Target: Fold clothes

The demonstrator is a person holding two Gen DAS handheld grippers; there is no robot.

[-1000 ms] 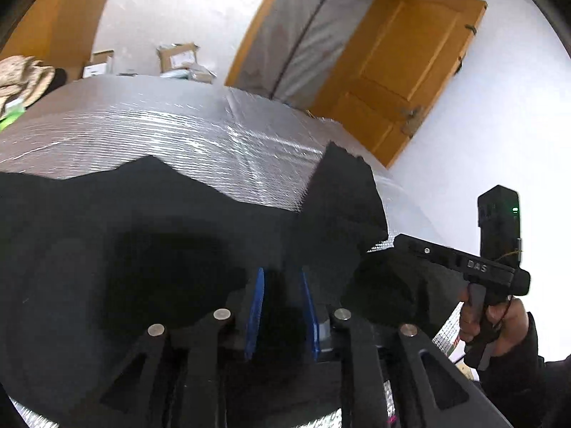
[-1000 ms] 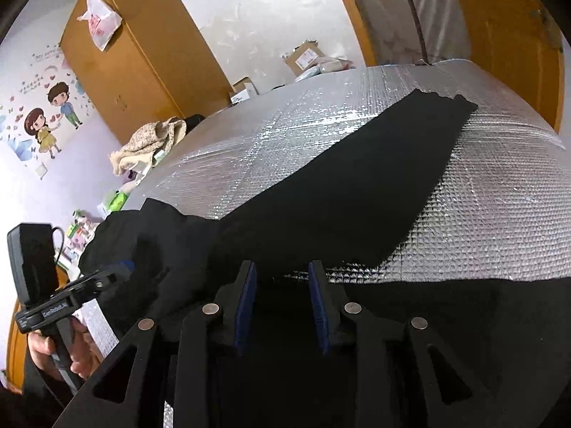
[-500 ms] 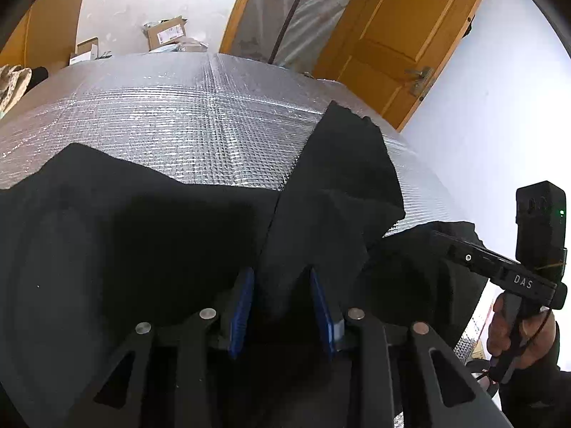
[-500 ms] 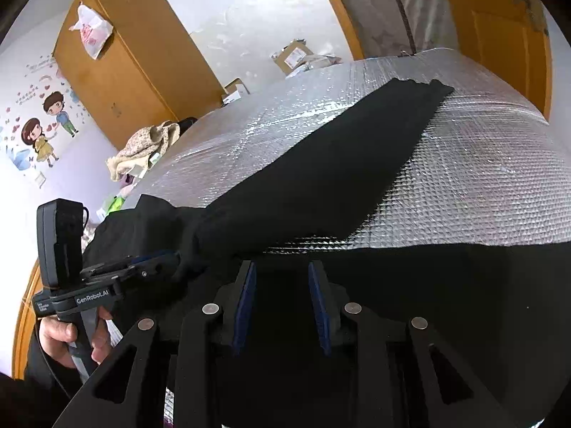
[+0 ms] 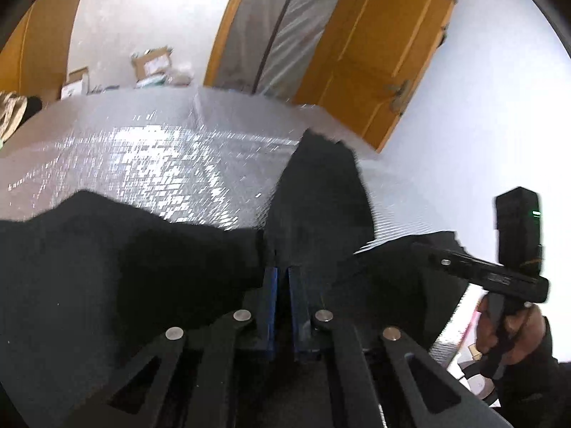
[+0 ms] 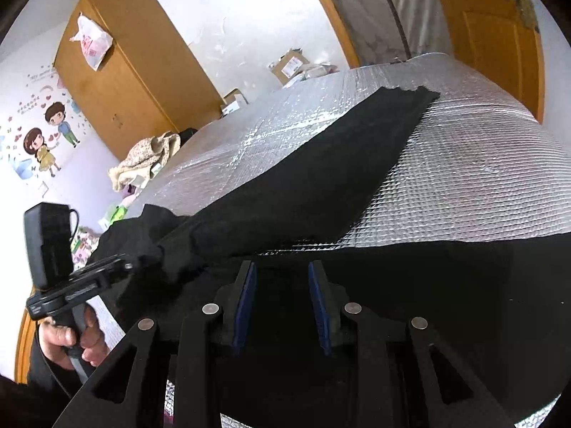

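Cloth fills the near edge of the silver quilted worktop (image 6: 464, 164): a black garment (image 6: 321, 178) with one long sleeve stretched toward the far right corner. The left hand-held gripper (image 5: 281, 278) has its blue pads nearly together, pinching a fold of it. The right hand-held gripper (image 6: 282, 285) stands wide over the fabric, gripping nothing.

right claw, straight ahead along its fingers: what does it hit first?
Probably the black garment: the open right claw sits over dark cloth, with the long black panel just beyond on the silver mat. Depth is unclear.
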